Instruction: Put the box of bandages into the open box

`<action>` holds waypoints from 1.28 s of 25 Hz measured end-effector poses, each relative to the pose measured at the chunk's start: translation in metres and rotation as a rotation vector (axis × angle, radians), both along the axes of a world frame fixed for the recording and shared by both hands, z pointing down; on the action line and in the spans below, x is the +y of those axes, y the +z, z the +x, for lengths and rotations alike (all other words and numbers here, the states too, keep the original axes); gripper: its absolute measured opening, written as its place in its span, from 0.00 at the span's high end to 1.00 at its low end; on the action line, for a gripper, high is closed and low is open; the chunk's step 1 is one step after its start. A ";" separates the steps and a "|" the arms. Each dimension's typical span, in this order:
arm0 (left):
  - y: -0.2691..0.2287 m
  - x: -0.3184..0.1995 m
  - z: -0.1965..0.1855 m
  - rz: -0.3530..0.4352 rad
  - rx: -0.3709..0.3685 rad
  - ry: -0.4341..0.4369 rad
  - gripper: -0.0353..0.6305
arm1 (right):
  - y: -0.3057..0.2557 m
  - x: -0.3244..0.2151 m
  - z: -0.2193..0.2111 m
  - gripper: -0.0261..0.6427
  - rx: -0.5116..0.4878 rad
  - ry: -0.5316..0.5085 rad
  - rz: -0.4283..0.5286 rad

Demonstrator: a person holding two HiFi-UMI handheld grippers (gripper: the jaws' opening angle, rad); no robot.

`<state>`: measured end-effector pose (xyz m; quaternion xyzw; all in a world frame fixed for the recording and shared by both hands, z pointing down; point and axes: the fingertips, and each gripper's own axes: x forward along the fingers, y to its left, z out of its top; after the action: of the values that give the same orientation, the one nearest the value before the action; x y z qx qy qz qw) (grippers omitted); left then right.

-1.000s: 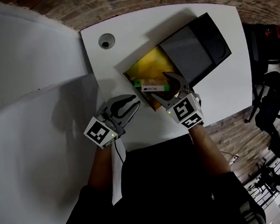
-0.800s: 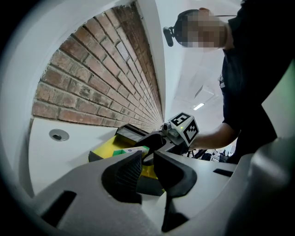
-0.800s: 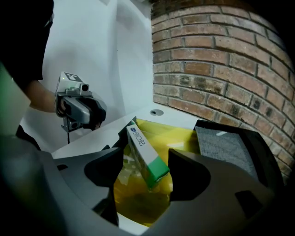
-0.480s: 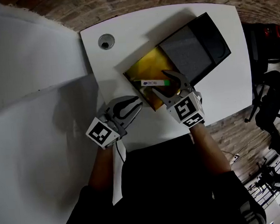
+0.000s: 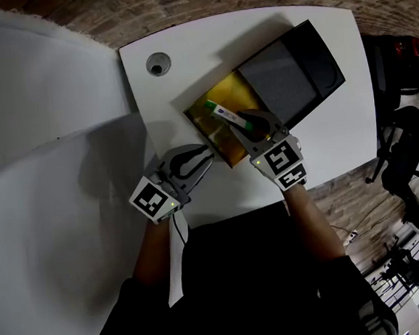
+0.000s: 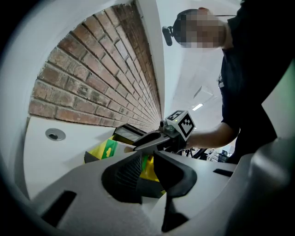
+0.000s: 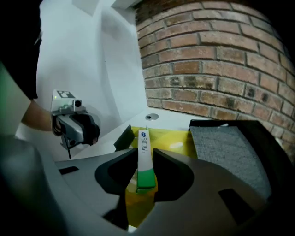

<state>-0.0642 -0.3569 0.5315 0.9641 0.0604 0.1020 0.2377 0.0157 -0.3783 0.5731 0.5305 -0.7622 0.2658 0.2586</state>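
Note:
The box of bandages [image 5: 227,115], slim, white with a green end, stands on its narrow edge over the yellow inside of the open box [image 5: 207,129]. My right gripper [image 5: 243,121] is closing on it, and both pads press on its green end [image 7: 145,174]. The white end of it points away over the open box [image 7: 177,137]. My left gripper [image 5: 205,155] hovers over the white table just left of the open box, jaws together with nothing between them. From the left gripper view, the open box [image 6: 102,150] lies ahead with the right gripper above it.
The open box's dark lid [image 5: 288,69] with grey foam lies folded back to the right. A round cable hole [image 5: 159,62] sits in the white table [image 5: 337,126] at the far left corner. A brick wall runs behind. The table's near edge is close to my body.
The bandage box has turned from lying crosswise to standing on edge in line with the right jaws, which have closed onto it. The left gripper has barely moved.

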 end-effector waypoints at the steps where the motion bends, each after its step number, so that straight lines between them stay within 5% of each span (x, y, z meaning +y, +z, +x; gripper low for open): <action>1: 0.000 0.000 0.000 -0.001 0.000 0.000 0.82 | 0.000 0.000 0.000 0.80 -0.045 0.027 -0.009; 14: 0.001 0.000 -0.002 0.008 0.013 0.000 0.82 | 0.000 0.005 -0.006 0.81 -0.292 0.147 -0.098; 23: 0.000 0.000 -0.002 0.002 0.011 -0.001 0.82 | 0.002 0.001 -0.009 0.78 -0.048 0.038 -0.078; 32: 0.005 0.000 -0.004 0.025 0.028 0.003 0.82 | 0.005 -0.001 -0.002 0.76 0.077 0.009 -0.063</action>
<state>-0.0681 -0.3571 0.5368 0.9682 0.0637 0.0897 0.2246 0.0139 -0.3794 0.5779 0.5354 -0.7407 0.2702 0.3029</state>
